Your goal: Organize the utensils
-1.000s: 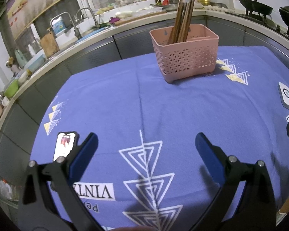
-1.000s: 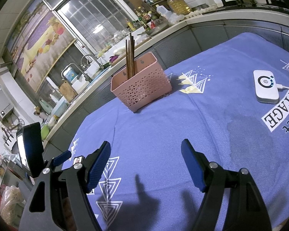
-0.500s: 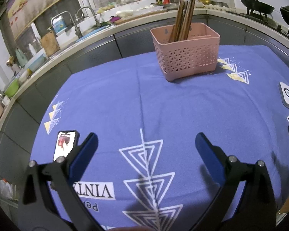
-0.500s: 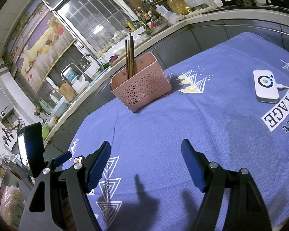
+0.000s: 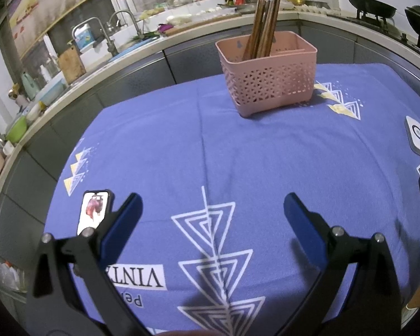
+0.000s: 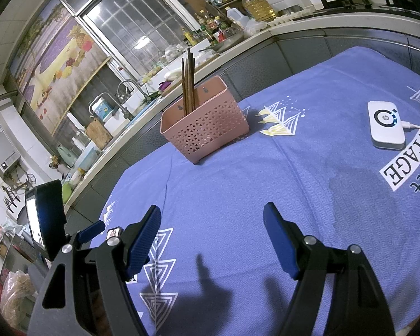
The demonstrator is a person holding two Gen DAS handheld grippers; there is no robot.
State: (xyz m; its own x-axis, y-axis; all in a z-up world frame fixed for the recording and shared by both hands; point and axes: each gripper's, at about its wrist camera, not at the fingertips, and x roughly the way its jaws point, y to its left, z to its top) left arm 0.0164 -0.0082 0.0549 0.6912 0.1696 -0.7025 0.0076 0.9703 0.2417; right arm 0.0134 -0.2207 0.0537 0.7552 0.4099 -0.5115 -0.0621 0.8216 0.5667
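Both hand-held grippers, left and right, I see gaping wide and empty above the desk. One pink basket near the far edge holds upright wooden chopsticks; I cannot count them. Bare blue cloth lies between.

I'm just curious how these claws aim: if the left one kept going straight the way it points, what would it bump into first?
Probably the blue tablecloth, since the left gripper tilts downward with open jaws; the pink basket stands farther ahead, though depth is uncertain.
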